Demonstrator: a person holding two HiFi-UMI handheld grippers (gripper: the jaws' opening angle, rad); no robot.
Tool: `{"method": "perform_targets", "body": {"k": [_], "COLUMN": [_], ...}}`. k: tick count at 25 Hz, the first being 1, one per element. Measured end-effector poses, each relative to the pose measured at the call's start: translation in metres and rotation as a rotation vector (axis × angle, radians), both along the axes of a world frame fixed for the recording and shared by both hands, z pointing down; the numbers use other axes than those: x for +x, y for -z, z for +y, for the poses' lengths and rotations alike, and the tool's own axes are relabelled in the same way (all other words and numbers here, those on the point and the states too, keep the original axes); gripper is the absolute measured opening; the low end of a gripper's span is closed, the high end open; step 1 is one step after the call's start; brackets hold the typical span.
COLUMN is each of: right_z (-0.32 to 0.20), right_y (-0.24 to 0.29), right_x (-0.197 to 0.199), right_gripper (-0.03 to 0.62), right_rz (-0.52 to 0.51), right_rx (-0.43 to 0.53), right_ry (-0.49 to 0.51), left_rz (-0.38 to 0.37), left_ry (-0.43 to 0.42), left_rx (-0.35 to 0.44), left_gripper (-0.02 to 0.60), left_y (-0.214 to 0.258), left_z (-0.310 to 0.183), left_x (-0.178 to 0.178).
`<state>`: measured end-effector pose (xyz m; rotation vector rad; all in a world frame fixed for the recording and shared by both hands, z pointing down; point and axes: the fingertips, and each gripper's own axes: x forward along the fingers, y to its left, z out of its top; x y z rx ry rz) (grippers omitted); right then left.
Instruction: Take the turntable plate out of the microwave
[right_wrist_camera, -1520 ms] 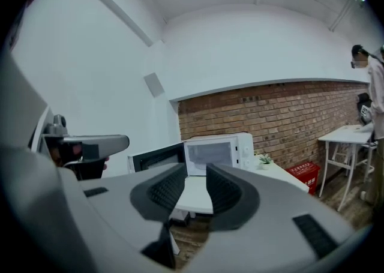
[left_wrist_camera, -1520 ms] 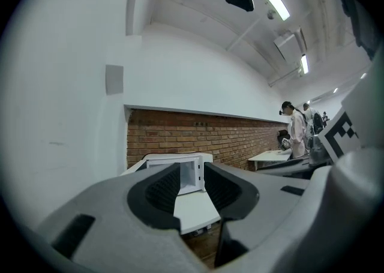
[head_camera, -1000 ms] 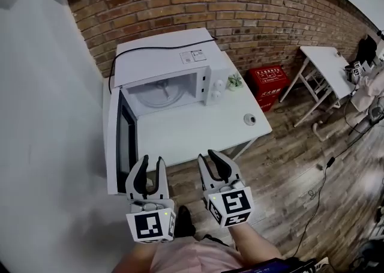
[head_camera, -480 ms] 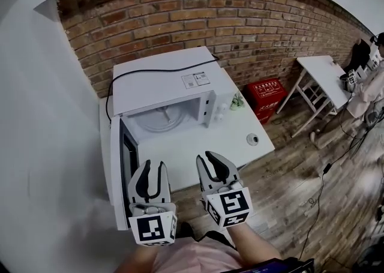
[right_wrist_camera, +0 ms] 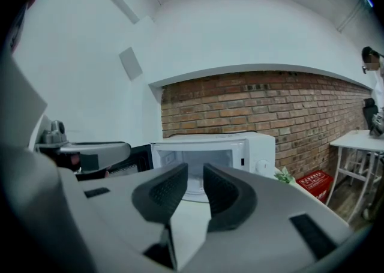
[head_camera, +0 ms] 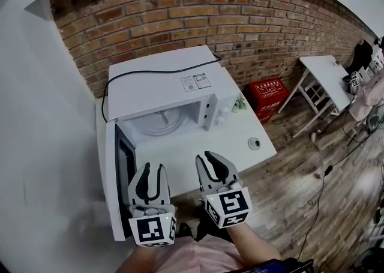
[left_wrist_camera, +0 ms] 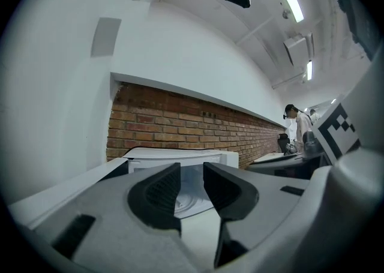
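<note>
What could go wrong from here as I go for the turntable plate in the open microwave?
1. The door stands open just beside the left tongs; reaching in may bump it.
2. The turntable plate lies flat inside the microwave; with only a rim grip from the right tongs it might slip and drop.
3. The small plant beside the microwave could get knocked over.

Brick wall [head_camera: 180, 2], wooden floor [head_camera: 312, 173]
</note>
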<state>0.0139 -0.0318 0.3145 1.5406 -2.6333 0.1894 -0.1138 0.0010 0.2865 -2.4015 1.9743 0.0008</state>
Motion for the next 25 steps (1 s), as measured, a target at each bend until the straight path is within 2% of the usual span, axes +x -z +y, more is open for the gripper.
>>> {"method": "perform_targets", "body": {"k": [9, 15, 25], "right_z": [-0.071, -0.113, -0.136], "right_y": [-0.016, -0.030, -0.035], "right_x": [-0.004, -0.016, -0.038], "right_gripper": [0.087, 0.087, 0.087], "right_rz": [-0.021, -0.028, -0.028], "right_rx": [-0.042, -0.082, -0.110], "right_ry": [0.100, 0.215, 0.408], "left_rz": [-0.014, -0.024, -0.041], "left_ry": [0.087, 0.177, 0.327], "left_rx": [-0.022, -0.047, -0.069], "left_gripper": [0.117, 0.117, 0.114], "left_y": [-0.014, -0.026, -0.024], "left_z": [-0.060, -0.094, -0.112], "left_x": [0.003, 0.002, 0.001]}}
